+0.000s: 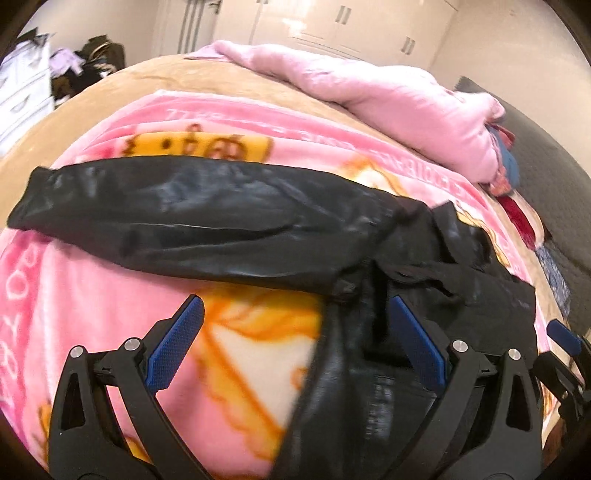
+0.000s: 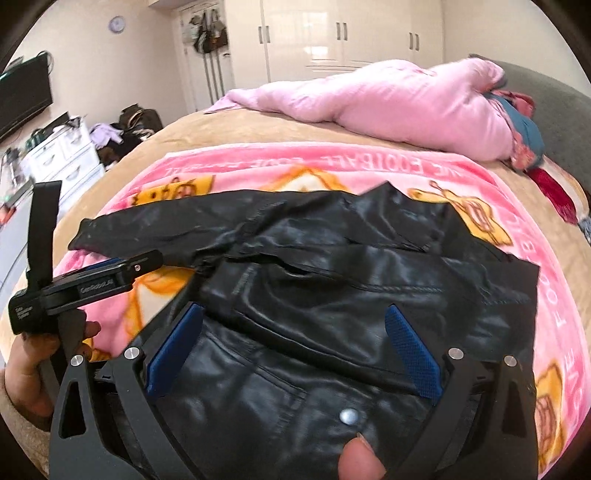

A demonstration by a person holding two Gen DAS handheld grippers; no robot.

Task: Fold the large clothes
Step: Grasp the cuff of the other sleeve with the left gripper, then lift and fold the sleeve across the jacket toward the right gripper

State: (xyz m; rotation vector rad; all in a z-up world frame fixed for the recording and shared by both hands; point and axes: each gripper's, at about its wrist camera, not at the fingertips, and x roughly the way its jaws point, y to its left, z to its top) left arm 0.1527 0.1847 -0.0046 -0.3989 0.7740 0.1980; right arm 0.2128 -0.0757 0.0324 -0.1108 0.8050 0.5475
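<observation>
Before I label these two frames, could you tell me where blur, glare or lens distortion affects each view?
Left wrist view: motion blur smears the black leather jacket and the pink blanket; the fisheye bows the bed. Right wrist view: sharper, with stitching readable; light sheen on the jacket, glare on the wardrobe doors, and a blurred fingertip at the bottom edge.

My left gripper [image 1: 295, 343]: jaws spread wide, blue pads facing inward. My right gripper [image 2: 293, 349]: jaws likewise wide apart. My left hand [image 2: 27, 373] grips its handle; a fingertip [image 2: 360, 459] shows below the right jaws.
</observation>
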